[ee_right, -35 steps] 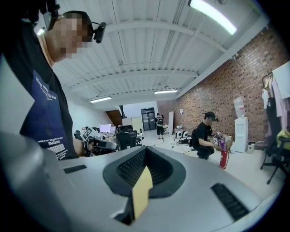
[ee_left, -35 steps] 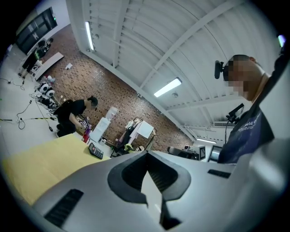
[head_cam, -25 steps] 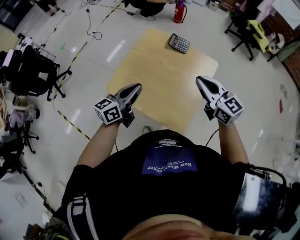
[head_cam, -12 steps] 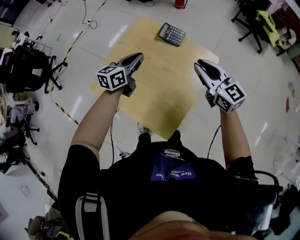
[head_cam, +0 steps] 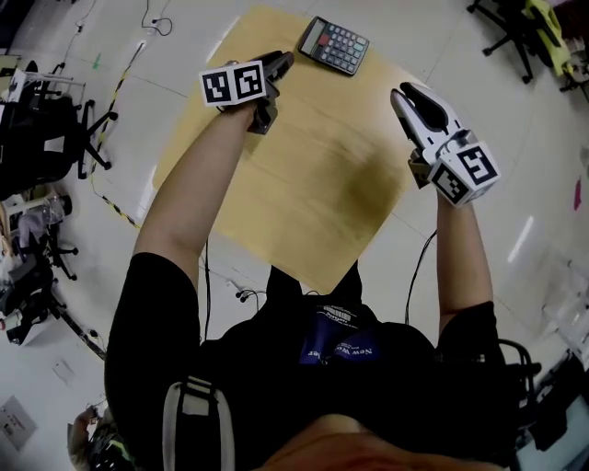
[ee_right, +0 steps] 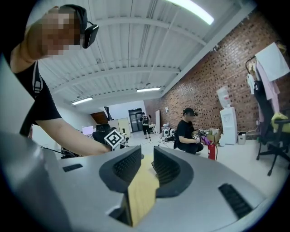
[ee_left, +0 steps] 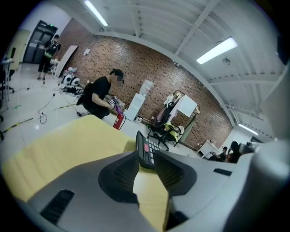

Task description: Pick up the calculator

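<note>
A dark calculator [head_cam: 333, 45] with grey keys lies flat at the far end of the light wooden table [head_cam: 304, 175]. My left gripper [head_cam: 282, 63] reaches out over the table, its tips a short way left of the calculator and clear of it. In the left gripper view the calculator [ee_left: 144, 152] shows just beyond the left gripper [ee_left: 146, 165], whose jaws are opening with nothing between them. My right gripper [head_cam: 405, 92] hovers over the table's right edge, away from the calculator. Seen in its own view, the right gripper [ee_right: 147, 161] has a narrow gap with only table behind it.
Black office chairs [head_cam: 46, 138] stand on the floor at the left, another chair [head_cam: 543, 28] at the top right. Cables and striped tape [head_cam: 120, 87] run across the floor. Beyond the table a person [ee_left: 97, 97] crouches beside a red fire extinguisher [ee_left: 118, 121].
Both grippers have moved forward over the table toward its far end. The left one travelled farther and now sits close beside the calculator.
</note>
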Action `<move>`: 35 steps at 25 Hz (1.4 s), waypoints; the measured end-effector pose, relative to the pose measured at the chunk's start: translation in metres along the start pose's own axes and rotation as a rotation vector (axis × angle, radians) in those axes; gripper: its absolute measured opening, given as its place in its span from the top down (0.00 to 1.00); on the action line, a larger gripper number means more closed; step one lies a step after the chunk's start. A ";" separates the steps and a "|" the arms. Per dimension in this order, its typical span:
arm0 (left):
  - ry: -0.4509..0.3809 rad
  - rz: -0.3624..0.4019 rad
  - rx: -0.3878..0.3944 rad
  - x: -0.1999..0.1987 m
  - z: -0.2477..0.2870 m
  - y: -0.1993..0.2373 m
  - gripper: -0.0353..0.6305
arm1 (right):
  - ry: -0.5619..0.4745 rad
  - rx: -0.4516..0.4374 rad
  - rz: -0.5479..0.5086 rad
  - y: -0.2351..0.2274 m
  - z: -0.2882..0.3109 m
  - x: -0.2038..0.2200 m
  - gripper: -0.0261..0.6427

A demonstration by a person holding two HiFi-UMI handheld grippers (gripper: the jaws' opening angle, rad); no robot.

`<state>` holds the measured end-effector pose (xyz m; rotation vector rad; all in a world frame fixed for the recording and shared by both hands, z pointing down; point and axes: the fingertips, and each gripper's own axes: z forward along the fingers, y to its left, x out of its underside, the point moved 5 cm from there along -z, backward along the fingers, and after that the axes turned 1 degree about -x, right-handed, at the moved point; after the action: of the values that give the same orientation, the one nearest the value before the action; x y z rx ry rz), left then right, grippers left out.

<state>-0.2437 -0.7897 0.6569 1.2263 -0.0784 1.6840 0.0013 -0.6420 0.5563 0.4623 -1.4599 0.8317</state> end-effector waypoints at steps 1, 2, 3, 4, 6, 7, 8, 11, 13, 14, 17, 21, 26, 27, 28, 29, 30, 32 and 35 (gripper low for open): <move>0.018 -0.031 -0.006 0.000 0.012 0.006 0.81 | -0.001 -0.003 0.010 -0.002 0.003 0.003 0.88; 0.037 -0.054 -0.015 -0.001 0.025 0.012 0.81 | -0.003 -0.006 0.019 -0.005 0.005 0.006 0.88; 0.054 -0.070 -0.027 0.000 0.036 0.018 0.81 | -0.004 -0.007 0.027 -0.008 0.007 0.009 0.88; 0.068 -0.081 -0.037 0.001 0.047 0.022 0.81 | -0.006 -0.008 0.035 -0.010 0.008 0.012 0.88; 0.091 -0.096 -0.040 0.003 0.064 0.027 0.81 | -0.010 -0.009 0.051 -0.015 0.007 0.017 0.88; 0.101 -0.102 -0.033 0.004 0.071 0.028 0.81 | -0.010 -0.008 0.058 -0.018 0.007 0.019 0.88; 0.109 -0.107 -0.025 0.005 0.077 0.026 0.81 | -0.007 -0.007 0.064 -0.021 0.006 0.021 0.88; 0.115 -0.134 0.001 0.008 0.091 0.018 0.81 | 0.006 0.002 0.074 -0.034 -0.001 0.027 0.88; 0.106 -0.166 0.012 0.008 0.098 0.014 0.81 | 0.008 0.005 0.077 -0.039 -0.006 0.030 0.88; 0.102 -0.180 0.012 0.008 0.100 0.015 0.81 | 0.008 0.006 0.077 -0.041 -0.007 0.031 0.88; 0.102 -0.194 0.003 0.006 0.102 0.020 0.81 | 0.007 0.014 0.080 -0.043 -0.005 0.031 0.88; 0.082 -0.202 0.031 0.001 0.095 0.020 0.85 | 0.005 0.019 0.091 -0.041 -0.006 0.028 0.88; 0.037 -0.231 0.069 0.008 0.080 0.005 0.87 | 0.009 0.031 0.087 -0.036 -0.024 0.030 0.88; 0.035 -0.239 0.068 0.014 0.076 0.002 0.87 | 0.008 0.035 0.087 -0.034 -0.031 0.032 0.88; 0.031 -0.245 0.069 0.019 0.070 -0.002 0.87 | 0.005 0.037 0.086 -0.031 -0.037 0.032 0.88; 0.023 -0.251 0.074 0.023 0.063 -0.005 0.87 | 0.001 0.037 0.082 -0.027 -0.041 0.031 0.88; 0.010 -0.258 0.084 0.022 0.053 -0.008 0.87 | -0.004 0.035 0.075 -0.023 -0.043 0.027 0.88; -0.029 -0.270 0.112 0.008 0.029 -0.012 0.87 | -0.007 0.028 0.053 -0.016 -0.040 0.011 0.88; -0.069 -0.287 0.148 -0.014 -0.022 -0.024 0.87 | 0.009 0.020 0.042 0.001 -0.041 -0.010 0.88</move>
<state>-0.2411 -0.7747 0.6249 1.3372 0.1762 1.4171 0.0292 -0.6130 0.5425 0.4435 -1.4584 0.8810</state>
